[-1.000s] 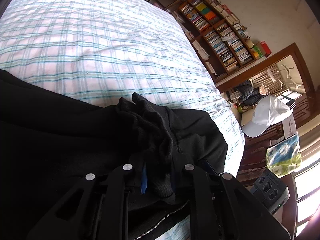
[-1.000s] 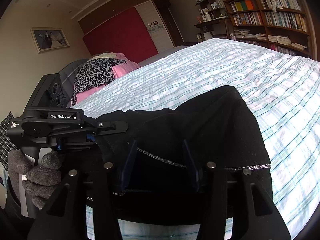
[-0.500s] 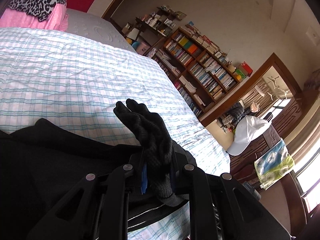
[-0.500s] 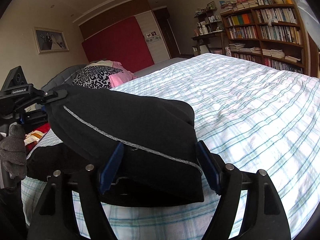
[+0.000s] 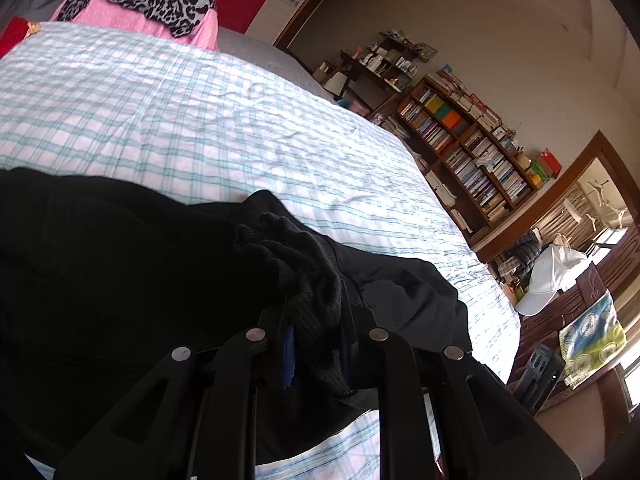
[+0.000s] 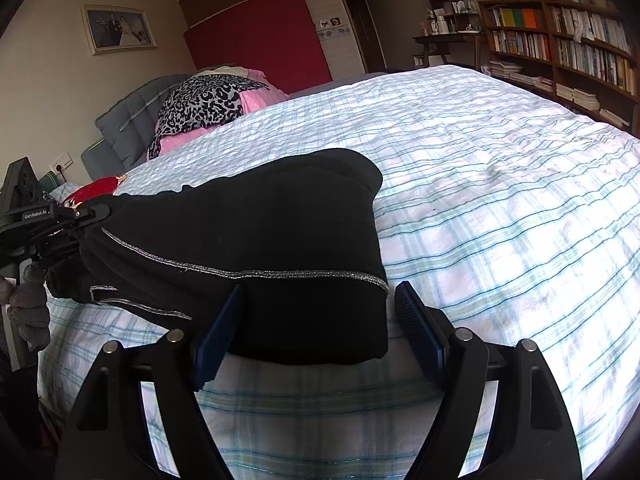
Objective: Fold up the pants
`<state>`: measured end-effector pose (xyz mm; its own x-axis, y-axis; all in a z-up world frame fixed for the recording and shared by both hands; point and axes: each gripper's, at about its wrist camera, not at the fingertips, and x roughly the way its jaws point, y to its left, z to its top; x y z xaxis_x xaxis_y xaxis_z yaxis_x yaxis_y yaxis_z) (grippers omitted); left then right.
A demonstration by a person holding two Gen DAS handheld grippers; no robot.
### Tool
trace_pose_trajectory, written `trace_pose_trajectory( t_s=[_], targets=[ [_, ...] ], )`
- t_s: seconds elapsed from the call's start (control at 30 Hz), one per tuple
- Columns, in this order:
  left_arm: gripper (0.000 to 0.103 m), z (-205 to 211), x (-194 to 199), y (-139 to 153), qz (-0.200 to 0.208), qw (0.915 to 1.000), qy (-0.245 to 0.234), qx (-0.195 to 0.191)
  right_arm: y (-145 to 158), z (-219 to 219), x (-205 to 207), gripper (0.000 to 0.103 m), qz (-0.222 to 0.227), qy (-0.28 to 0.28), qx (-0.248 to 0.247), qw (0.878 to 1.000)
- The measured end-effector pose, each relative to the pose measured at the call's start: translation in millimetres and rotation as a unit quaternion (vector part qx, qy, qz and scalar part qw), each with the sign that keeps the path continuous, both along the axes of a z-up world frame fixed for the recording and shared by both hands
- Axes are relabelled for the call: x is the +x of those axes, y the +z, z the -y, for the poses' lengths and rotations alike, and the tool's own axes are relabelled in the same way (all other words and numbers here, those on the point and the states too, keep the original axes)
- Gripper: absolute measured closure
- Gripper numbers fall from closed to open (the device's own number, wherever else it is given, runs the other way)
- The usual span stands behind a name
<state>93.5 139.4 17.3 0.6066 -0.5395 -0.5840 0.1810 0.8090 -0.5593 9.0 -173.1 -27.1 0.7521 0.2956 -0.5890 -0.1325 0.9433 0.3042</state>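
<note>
**Pants half-folded on the bed**

Black pants lay on the checked bedsheet. The left gripper was clamped on their knit cuff. The right gripper had just been opening, jaws wide, straddling the folded edge without pinching it.

Hidden / cut-off bits
Black pants run off left edge; left gripper pads buried in bunched fabric; gloved hand cropped at left; book titles unreadable.
</note>
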Motion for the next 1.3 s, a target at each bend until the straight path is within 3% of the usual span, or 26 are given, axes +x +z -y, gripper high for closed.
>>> trace_pose_trajectory(
  t_s=[0.2,0.3,0.47,0.57,0.7,0.8,0.87,0.97,1.17,1.3],
  targets=[
    [0.085,-9.8,-5.8,-26.3,-0.015,0.9998,0.002,-0.011,-0.6,1.6,-2.6,0.024,-0.009,0.006,0.015,1.0],
    [0.07,-7.5,-7.5,-26.6,-0.001,0.9998,0.011,0.016,3.2,6.1,0.5,0.024,-0.014,0.006,0.033,0.999],
    [0.057,-22.8,-8.8,-10.7,0.016,0.9985,0.048,0.019,4.1,15.9,1.0,0.024,-0.016,0.009,0.064,0.998],
    [0.055,-24.2,-9.3,6.4,0.038,0.9956,0.073,0.044,3.7,20.6,3.1,0.024,-0.016,0.009,0.084,0.996],
    [0.053,7.3,1.2,22.3,0.047,0.9967,0.035,0.056,4.2,21.8,6.5,0.024,-0.012,0.009,0.092,0.996],
    [0.052,48.7,8.5,25.1,0.051,0.9966,-0.016,0.063,4.5,19.8,9.0,0.042,-0.01,0.011,0.087,0.996],
    [0.049,78.8,13.5,22.5,0.049,0.9953,-0.048,0.068,5.1,17.9,8.6,0.063,-0.009,0.014,0.08,0.997],
    [0.048,116.2,23.0,10.8,0.04,0.9914,-0.085,0.091,8.9,21.3,2.9,0.082,-0.003,0.02,0.083,0.996],
    [0.048,154.8,41.2,-30.9,-0.006,0.9837,-0.107,0.144,10.6,32.5,-12.1,0.087,-0.01,0.047,0.119,0.992],
    [0.041,161.1,39.1,-31.2,-0.003,0.9843,-0.113,0.135,-4.2,31.1,-17.5,0.087,-0.022,0.056,0.1,0.993]
  ],
)
